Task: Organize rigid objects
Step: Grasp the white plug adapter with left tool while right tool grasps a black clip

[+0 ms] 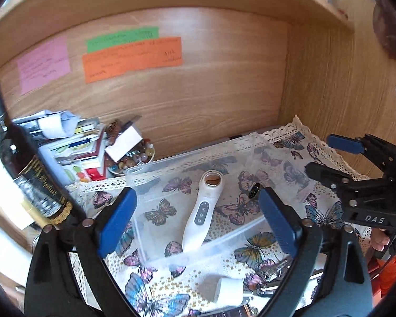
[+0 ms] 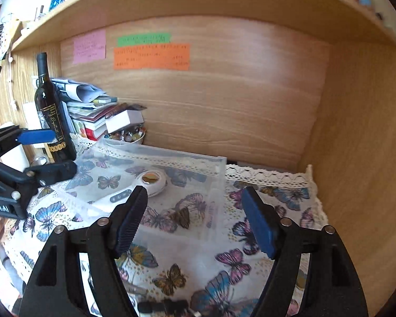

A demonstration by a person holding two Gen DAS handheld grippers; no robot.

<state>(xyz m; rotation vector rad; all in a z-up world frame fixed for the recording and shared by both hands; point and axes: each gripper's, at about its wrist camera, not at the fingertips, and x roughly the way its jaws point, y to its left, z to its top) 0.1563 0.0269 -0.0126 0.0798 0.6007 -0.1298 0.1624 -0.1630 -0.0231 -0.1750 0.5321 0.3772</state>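
Your left claw point(image 1: 198, 222): spread, holding nothing, above the clear bin point(image 1: 187, 158) | your right claw point(image 2: 195, 219): spread, holding nothing | white handheld device point(image 1: 202, 211): lying inside the bin on the butterfly-cloth counter point(image 2: 277, 198).

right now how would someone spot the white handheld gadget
Find the clear plastic bin on the butterfly cloth in the wooden alcove. The white gadget lies flat inside it, alone. It has a round opening at its head and a grey button strip.
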